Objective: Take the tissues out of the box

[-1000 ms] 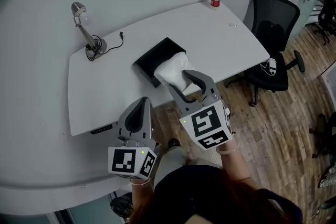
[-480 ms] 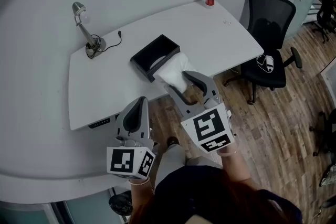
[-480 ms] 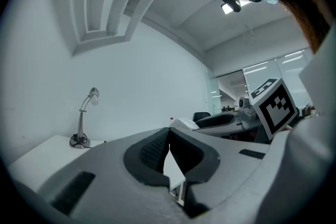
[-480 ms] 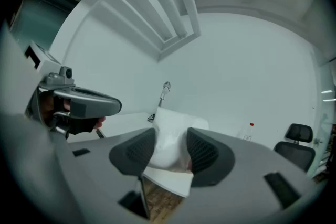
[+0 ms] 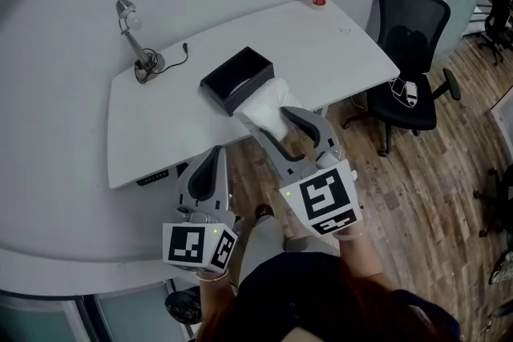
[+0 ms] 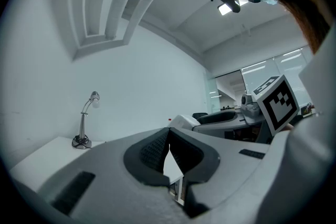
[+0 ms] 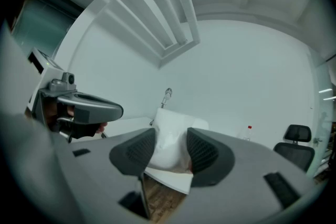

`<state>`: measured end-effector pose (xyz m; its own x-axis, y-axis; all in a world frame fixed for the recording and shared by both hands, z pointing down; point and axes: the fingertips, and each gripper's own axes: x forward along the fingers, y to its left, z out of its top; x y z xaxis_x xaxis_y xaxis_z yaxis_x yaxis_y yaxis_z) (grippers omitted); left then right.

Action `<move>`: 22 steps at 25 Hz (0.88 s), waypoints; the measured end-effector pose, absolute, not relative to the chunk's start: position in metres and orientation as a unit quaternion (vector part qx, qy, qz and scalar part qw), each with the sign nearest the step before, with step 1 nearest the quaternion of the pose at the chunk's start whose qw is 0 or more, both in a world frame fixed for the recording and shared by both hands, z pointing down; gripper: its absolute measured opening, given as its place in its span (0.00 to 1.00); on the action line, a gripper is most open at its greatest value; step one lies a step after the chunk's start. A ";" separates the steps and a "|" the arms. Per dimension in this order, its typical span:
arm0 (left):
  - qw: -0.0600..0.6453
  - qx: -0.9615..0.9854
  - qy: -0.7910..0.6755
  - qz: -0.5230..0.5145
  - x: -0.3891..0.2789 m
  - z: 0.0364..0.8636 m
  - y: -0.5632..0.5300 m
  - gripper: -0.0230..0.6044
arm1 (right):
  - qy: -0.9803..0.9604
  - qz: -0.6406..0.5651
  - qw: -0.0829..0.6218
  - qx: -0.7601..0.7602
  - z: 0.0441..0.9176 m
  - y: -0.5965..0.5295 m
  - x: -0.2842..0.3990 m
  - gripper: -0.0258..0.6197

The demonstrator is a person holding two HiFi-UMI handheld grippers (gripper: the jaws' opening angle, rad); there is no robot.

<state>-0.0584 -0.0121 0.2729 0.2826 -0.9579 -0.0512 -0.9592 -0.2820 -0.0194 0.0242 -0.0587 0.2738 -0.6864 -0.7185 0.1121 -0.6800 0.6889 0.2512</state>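
Behind the tissues (image 7: 169, 134) in your right gripper view, the box (image 5: 235, 76) is hidden altogether. Only the head view shows it, black, on the white table (image 5: 160, 132), and its inside is too dark to make out. Your right gripper (image 5: 272, 122) has its jaws partly apart, pressing the white wad from both sides. The wad sits just beside the box's near end, at the table's edge — whether it touches the box you cannot tell. Your left gripper (image 5: 214, 154) has its pads together on nothing, nearer you and apart from the box.
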 end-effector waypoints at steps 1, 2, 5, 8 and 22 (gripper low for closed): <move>0.024 -0.800 0.599 0.014 -0.058 0.273 -0.009 0.08 | -0.914 -0.096 0.098 0.383 0.273 -0.055 0.025 0.35; 0.025 -0.801 0.599 0.014 -0.057 0.273 -0.006 0.08 | -0.914 -0.096 0.096 0.383 0.272 -0.051 0.026 0.35; 0.027 -0.801 0.598 0.014 -0.055 0.272 0.002 0.08 | -0.914 -0.097 0.090 0.383 0.270 -0.042 0.028 0.35; 0.030 -0.801 0.597 0.014 -0.053 0.271 0.010 0.08 | -0.914 -0.097 0.087 0.384 0.268 -0.032 0.031 0.35; 0.029 -0.802 0.597 0.012 -0.042 0.278 0.040 0.08 | -0.916 -0.105 0.077 0.379 0.265 0.006 0.045 0.35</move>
